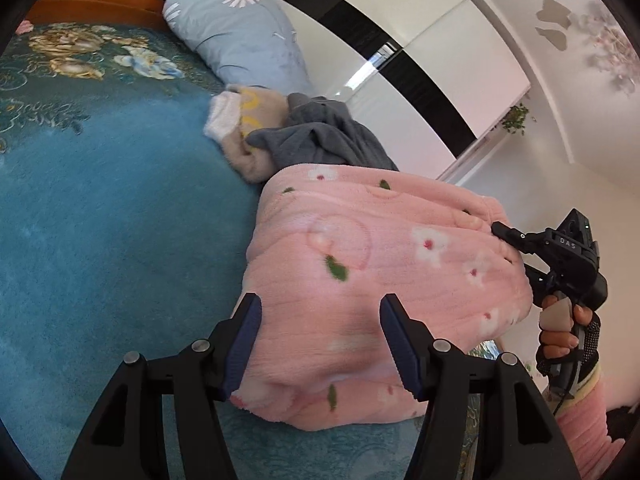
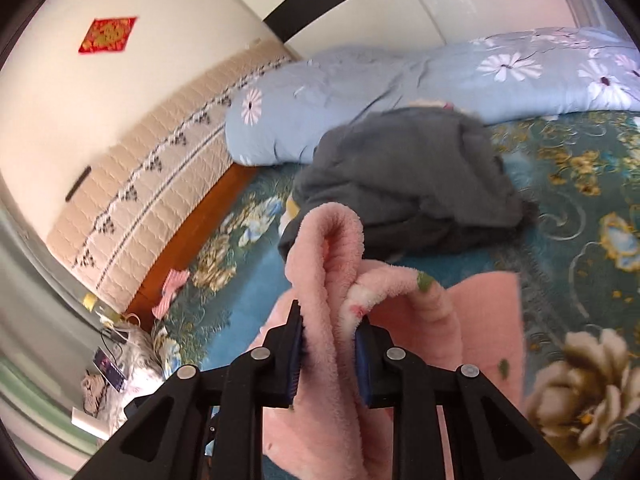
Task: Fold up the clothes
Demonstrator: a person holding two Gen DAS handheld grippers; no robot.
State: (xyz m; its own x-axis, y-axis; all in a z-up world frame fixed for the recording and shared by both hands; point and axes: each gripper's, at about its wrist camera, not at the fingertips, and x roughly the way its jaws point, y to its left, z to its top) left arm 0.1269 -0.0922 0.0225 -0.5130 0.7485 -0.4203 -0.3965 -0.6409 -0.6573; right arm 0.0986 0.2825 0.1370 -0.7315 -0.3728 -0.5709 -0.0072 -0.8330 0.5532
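The pink floral fleece garment (image 1: 360, 264) lies bunched on the bed's teal floral blanket (image 1: 100, 240). The right gripper (image 2: 330, 360) has its fingers pinched on a doubled edge of it, lifted off the bed; the left gripper (image 1: 320, 344) hovers with fingers wide, straddling the near end without gripping. To fold cleanly, I'd judge the left should close on the matching corner, then both should draw the cloth taut and flat before laying one half over. A grey garment (image 2: 408, 184) and a beige one (image 1: 248, 136) are piled just beyond, a light blue daisy quilt (image 2: 400, 80) behind them, then a quilted headboard (image 2: 152, 184) and white wardrobe doors (image 1: 400, 40)
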